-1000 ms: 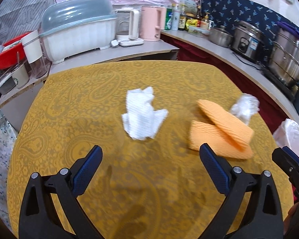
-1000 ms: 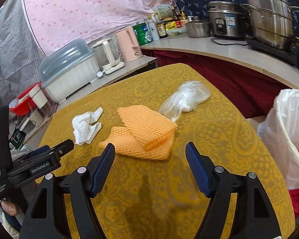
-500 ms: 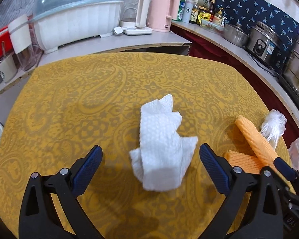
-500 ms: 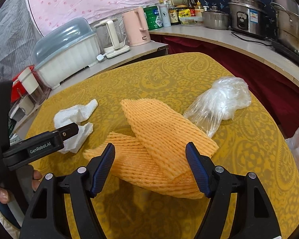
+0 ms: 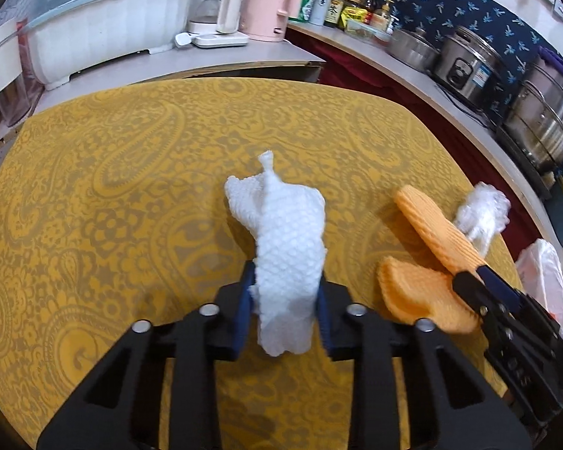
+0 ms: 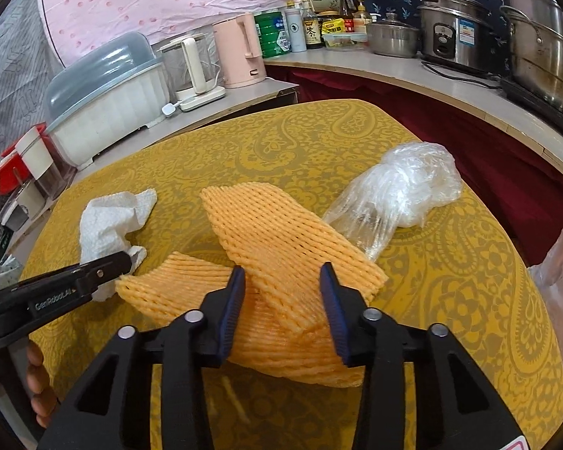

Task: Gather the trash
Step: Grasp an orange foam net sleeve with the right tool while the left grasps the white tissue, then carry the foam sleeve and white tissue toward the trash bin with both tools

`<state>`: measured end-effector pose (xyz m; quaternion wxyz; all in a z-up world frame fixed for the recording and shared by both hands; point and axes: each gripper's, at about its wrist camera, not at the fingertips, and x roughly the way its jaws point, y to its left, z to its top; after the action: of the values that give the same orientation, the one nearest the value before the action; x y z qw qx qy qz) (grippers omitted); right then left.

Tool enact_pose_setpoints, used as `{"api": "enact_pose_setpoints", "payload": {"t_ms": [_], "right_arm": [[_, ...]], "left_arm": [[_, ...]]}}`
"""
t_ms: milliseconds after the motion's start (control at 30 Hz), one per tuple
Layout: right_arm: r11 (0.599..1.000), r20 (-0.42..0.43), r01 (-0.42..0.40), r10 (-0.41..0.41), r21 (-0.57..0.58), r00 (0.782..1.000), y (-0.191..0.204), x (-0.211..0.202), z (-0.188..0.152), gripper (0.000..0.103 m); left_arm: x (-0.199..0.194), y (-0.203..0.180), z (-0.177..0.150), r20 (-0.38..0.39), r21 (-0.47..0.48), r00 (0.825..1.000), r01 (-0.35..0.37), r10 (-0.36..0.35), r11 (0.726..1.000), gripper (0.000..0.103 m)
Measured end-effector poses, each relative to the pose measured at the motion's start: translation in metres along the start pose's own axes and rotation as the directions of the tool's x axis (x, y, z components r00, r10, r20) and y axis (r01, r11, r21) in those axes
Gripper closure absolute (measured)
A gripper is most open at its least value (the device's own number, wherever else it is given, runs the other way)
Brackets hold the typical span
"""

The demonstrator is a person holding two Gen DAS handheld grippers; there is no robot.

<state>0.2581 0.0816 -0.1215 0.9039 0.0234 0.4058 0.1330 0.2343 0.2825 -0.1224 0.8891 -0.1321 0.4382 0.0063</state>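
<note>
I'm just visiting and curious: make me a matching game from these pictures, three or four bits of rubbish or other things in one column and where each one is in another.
Things:
1. white paper towel
2. orange foam nets
3. clear plastic bag
4. pink kettle

Places:
A. on the counter behind the table
B. between the closing left gripper's jaws
C. loose on the table, beyond the nets
D. between the closing right gripper's jaws

Pairs: 1-B, 2-D, 3-C, 4-A

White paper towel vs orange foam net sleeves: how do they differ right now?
The crumpled white paper towel is one dimpled piece standing up between the left gripper jaws. The orange foam net sleeves are two ribbed, flat, overlapping pieces between the right gripper jaws. Both sit on the yellow patterned table, jaws closing on each.
</note>
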Motion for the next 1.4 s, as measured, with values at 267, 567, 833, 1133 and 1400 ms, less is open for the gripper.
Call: {"api": "enact_pose_setpoints", "payload": {"t_ms": [267, 567, 833, 1133, 1400], "right_arm": [[0.999, 0.006, -0.032, 0.032, 0.023, 0.999, -0.005, -0.021, -0.007, 0.092], [0.995, 0.079, -0.075, 0.069, 0.064, 0.994, -0.011, -0.076, -0.013, 0.092], [0.99, 0.15, -0.1, 0.084, 0.099, 0.985, -0.025, -0.13, -0.02, 0.092], [0.983, 0.219, -0.1, 0.064, 0.154, 0.973, -0.06, -0.184, -0.035, 0.092], [0.972, 0.27, -0.084, 0.023, 0.217, 0.963, -0.107, -0.224, -0.051, 0.092]], "left_arm": [[-0.025, -0.013, -0.015, 0.007, -0.002, 0.999, 0.041, -0.041, 0.999, 0.087], [-0.069, -0.036, -0.032, 0.04, 0.002, 0.996, 0.082, -0.082, 0.997, 0.088], [-0.107, -0.074, -0.045, 0.066, 0.043, 0.989, 0.127, -0.13, 0.991, 0.087], [-0.137, -0.135, -0.058, 0.086, 0.13, 0.982, 0.158, -0.17, 0.979, 0.087], [-0.154, -0.195, -0.072, 0.088, 0.217, 0.974, 0.185, -0.208, 0.958, 0.087]]}}
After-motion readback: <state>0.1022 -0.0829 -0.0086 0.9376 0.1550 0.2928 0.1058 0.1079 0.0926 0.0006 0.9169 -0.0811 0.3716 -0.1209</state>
